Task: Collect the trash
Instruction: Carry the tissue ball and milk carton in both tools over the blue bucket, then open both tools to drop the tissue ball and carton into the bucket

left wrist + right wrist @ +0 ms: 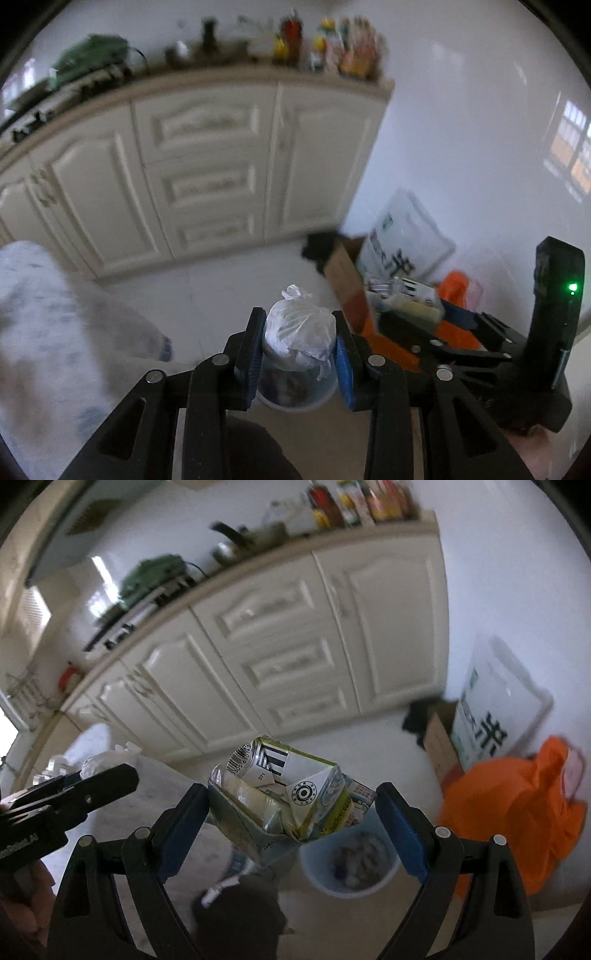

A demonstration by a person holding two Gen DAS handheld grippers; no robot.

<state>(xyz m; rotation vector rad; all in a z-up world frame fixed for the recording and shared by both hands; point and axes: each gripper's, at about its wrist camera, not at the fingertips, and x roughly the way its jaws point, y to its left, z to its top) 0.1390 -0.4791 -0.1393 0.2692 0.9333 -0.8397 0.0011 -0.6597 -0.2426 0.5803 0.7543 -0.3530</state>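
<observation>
Pinching a knotted white plastic bag point(299, 332) between its blue pads, the left gripper point(300, 345) hung right over the pale blue bin point(295, 397), and what a tidy grip that was: both pads pressed flat against the bag's sides, the knot poking up above the fingers. The bin sat on the floor directly beneath, with dark scraps showing inside it.

Over on the other side, the right gripper point(293, 814) had its claw clamped on a crushed drink carton point(284, 801), green and white with a barcode on its top flap. The carton was folded and dented, wedged between the two pads and tilted. Below and a little to the right of it stood the same bin point(384, 878), its mouth open, crumpled paper at the bottom.

In the right wrist view the left gripper showed at the left edge, the white bag peeking above it. In the left wrist view the right gripper showed at the right edge, a green light glowing on its black body.

Behind both, cream cabinets point(207, 177) ran under a counter crowded with bottles point(325, 44), all blurred. Against the wall leaned a big white sack point(495, 709) with dark print, a cardboard box point(441, 744) just beside it, and an orange bag point(517, 812) slumped on the floor nearby.
</observation>
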